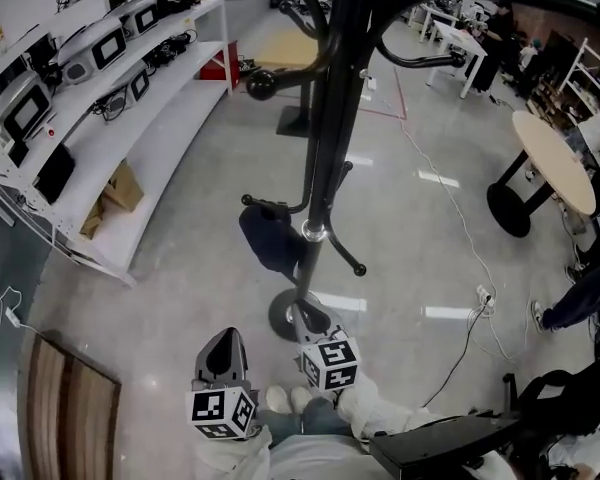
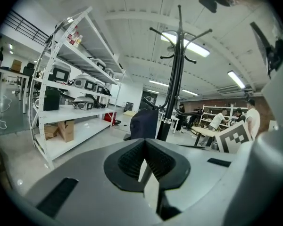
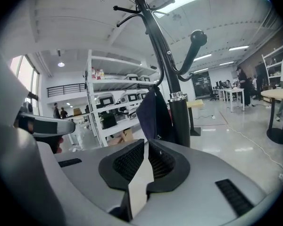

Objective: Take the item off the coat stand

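Note:
A black coat stand [image 1: 325, 148] rises in front of me. A dark navy cloth item [image 1: 270, 238] hangs from one of its low hooks, to the left of the pole. Both grippers are held low, short of the stand's base and apart from the item. My left gripper [image 1: 224, 336] is shut and empty. My right gripper [image 1: 320, 333] is shut and empty too. In the left gripper view the navy item [image 2: 144, 124] hangs just beyond the closed jaws [image 2: 145, 144], beside the pole [image 2: 172, 93]. In the right gripper view the item [image 3: 153, 112] hangs left of the pole [image 3: 181, 119], beyond the closed jaws [image 3: 146, 149].
White shelving [image 1: 110, 118] with devices and cardboard boxes runs along the left. A round table [image 1: 555, 158] and a seated person's legs [image 1: 580, 298] are at the right. A cable [image 1: 460, 228] trails over the floor. A wooden panel [image 1: 65, 408] lies at lower left.

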A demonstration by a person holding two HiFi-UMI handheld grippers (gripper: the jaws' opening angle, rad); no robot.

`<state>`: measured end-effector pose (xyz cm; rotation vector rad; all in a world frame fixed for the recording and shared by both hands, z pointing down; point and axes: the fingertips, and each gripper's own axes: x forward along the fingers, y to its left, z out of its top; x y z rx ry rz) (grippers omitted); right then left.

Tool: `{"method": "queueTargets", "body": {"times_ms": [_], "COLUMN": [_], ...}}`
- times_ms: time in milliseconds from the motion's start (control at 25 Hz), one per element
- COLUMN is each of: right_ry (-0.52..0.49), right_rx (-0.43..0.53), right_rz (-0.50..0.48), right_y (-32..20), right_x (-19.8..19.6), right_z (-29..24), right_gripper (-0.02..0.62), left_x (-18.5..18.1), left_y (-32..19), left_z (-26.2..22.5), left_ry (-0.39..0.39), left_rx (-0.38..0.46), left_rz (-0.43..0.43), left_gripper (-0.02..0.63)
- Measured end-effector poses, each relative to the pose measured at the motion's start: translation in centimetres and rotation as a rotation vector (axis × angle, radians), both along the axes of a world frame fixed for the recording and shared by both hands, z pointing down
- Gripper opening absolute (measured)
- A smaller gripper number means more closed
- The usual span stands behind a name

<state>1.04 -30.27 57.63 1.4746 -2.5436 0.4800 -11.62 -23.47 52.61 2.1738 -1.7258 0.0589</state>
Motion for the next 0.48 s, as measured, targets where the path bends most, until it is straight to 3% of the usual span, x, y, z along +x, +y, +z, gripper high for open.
{"method": "queueTargets", "body": {"times_ms": [360, 480], "right_ry": [0.061, 0.075], "right_rx": [-0.028, -0.049], "right_rz": [0.019, 0.020], "right_y": [-3.0, -3.9], "right_x": [-0.1, -0.2], "right_z": [2.3, 3.2], "right_gripper": [0.019, 0.067], "left_x": [-1.4, -1.9], "left_y": [0.3, 0.3], "left_z": [2.1, 2.6], "left_ry": [-0.003, -0.010], "left_rx": [-0.058, -0.070], "left_rz": [-0.014, -0.024], "left_gripper": [0.003, 0.003]}}
